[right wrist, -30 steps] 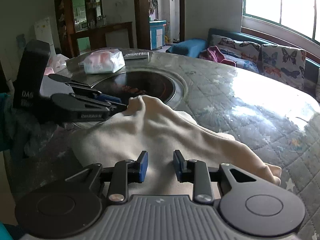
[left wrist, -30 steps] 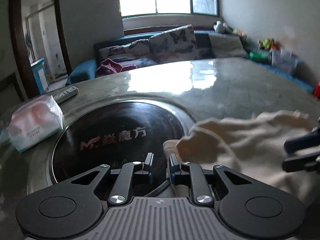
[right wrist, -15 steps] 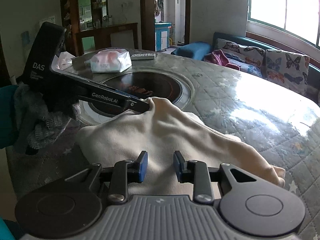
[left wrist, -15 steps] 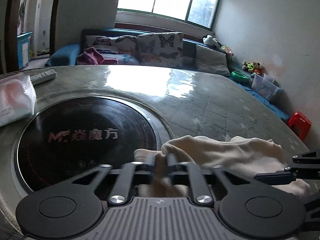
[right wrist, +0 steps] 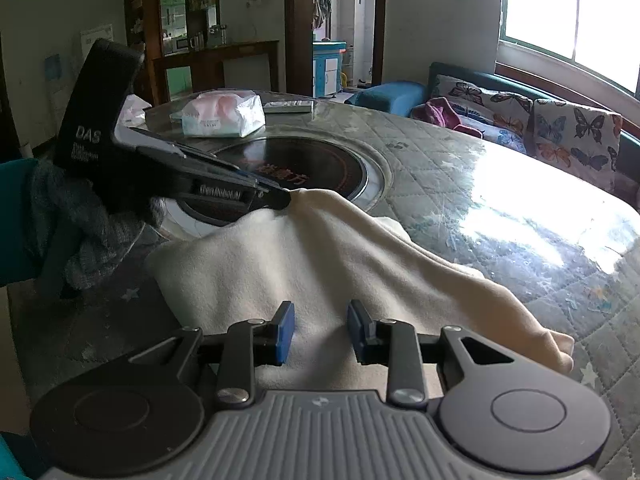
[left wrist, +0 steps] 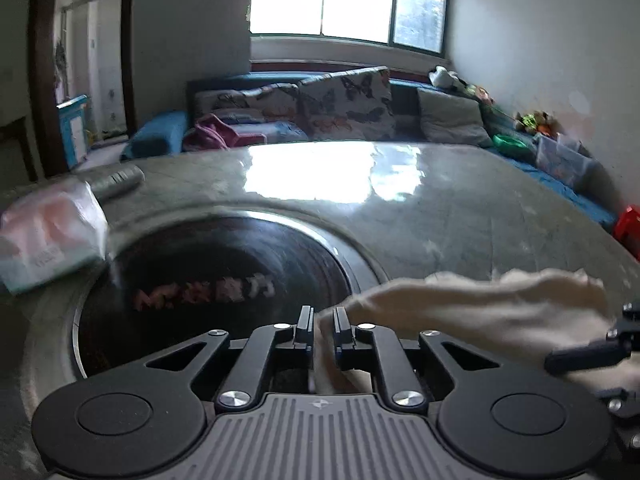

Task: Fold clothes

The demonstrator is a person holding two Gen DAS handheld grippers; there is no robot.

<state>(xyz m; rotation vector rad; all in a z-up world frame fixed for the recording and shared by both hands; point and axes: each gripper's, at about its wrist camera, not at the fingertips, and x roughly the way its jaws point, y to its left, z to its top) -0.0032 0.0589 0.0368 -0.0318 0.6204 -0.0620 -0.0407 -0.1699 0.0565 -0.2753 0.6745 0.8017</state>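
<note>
The cream garment (right wrist: 320,264) lies rumpled on the quilted table cover (right wrist: 500,184), just beside the round black inset hob (right wrist: 312,168). The left gripper (left wrist: 322,326) pinches one corner of the cloth and lifts it into a peak; its jaws are opening slightly with fabric between them. The right gripper (right wrist: 320,330) stands partly spread over the near edge, cloth between the pads, apparently not clamped. The step in hand looks like raising a corner to fold. Next, the right should clamp the edge. The fabric is soft, fleecy and limp.
</note>
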